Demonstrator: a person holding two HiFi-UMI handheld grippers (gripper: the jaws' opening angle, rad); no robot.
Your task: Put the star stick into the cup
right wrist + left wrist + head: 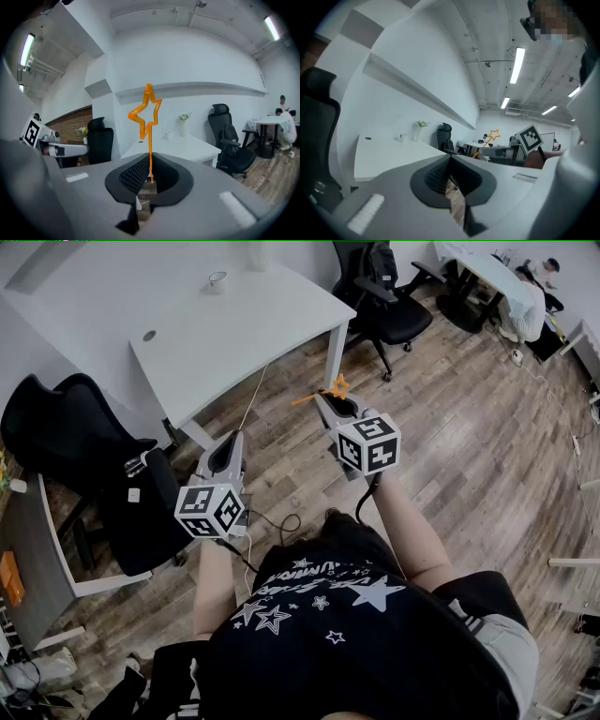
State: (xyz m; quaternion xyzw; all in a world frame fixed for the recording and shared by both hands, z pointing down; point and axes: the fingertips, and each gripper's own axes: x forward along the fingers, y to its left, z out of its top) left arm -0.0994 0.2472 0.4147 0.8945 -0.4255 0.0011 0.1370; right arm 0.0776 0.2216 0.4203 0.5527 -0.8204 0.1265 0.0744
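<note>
While the right claw (pixel 150 174) is clamping the star stick (pixel 148 115) low down, it is risking tilting past the cup (pixel 217 280).

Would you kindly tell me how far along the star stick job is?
Done: the star stick is clamped in the right gripper. In hand: it is held over the wooden floor. Left: reach the cup on the white table and drop it in.

Both bare forearms reached forward from the torso, with the right tool (pixel 336 404) farther out than the left tool (pixel 230 442). The left tool's jaws stood together and empty. The right tool's jaws pinched the star stick (pixel 150 150).
</note>
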